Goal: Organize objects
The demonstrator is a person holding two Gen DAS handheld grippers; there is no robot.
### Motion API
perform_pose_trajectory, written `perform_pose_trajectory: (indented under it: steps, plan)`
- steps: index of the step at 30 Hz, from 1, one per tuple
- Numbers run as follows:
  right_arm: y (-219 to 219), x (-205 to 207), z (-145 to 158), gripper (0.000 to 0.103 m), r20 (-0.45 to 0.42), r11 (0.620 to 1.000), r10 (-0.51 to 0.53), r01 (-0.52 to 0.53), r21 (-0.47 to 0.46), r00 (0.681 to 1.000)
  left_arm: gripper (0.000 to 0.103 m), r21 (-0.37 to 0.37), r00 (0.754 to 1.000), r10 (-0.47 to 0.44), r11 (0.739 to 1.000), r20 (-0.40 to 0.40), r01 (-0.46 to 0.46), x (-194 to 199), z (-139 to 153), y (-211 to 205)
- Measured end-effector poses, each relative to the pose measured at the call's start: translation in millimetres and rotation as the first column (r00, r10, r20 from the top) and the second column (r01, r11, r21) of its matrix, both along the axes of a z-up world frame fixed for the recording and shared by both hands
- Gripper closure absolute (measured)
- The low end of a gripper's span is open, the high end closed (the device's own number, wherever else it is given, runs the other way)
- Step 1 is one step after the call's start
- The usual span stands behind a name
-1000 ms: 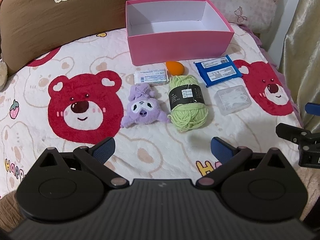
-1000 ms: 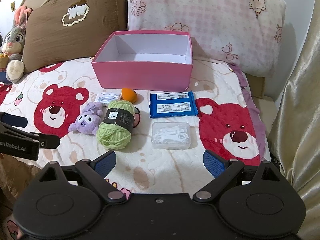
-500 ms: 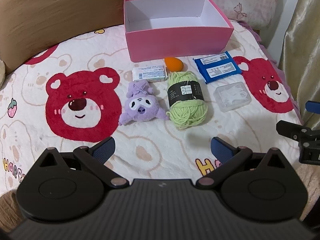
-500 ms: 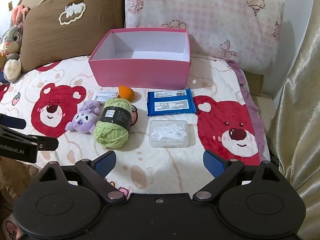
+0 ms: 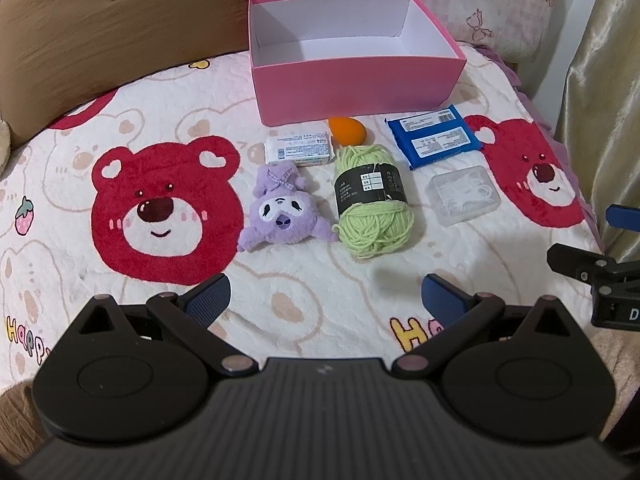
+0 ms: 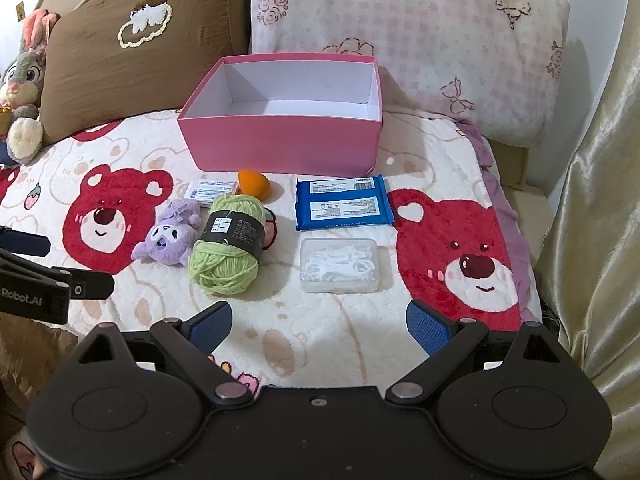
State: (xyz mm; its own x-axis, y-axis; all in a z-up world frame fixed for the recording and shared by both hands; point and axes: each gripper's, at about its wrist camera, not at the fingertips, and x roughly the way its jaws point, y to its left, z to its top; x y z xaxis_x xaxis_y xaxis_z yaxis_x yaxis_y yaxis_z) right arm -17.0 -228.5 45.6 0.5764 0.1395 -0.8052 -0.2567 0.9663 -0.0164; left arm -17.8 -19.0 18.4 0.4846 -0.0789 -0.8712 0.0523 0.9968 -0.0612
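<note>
From the left gripper (image 5: 324, 294), jaws spread and empty, I count one pink box (image 5: 356, 70), one yarn ball (image 5: 372, 204), one purple plush (image 5: 280, 210), one orange egg (image 5: 347, 131) on the blanket (image 5: 120, 128); from the right gripper (image 6: 319, 322), equally released, one blue packet (image 6: 342, 202) behind one clear case (image 6: 339, 266).

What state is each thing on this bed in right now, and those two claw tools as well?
pink box: open, empty
green yarn: wound, banded, lying on its side
purple plush: lying down
blue packet: flat, sealed
clear case: closed
left gripper: open, empty
right gripper: open, empty
</note>
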Motion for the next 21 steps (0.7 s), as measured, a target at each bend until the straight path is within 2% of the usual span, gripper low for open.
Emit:
perform_pose_trajectory:
  steps: [10,16,21]
  plan:
    - [-1.9,0.9,1.1,0.007,-0.001,1.0,-0.013,0.013,0.001,1.0,0.0,0.004,1.0,-0.007,1.0,-0.007,0.007,0.0,-1.9,0.3]
    - [-4.9,0.2,19.1,0.007,0.021,1.0,-0.009,0.009,0.016,1.0,0.0,-0.002,1.0,-0.028,1.0,-0.013,0.028,5.5,6.1,3.1]
    - [-3.3,4.8,34.8,0.007,-0.021,0.995,0.082,-0.08,0.065,0.996,0.0,0.094,0.997,-0.07,0.993,0.02,0.068,9.1,21.5,0.6]
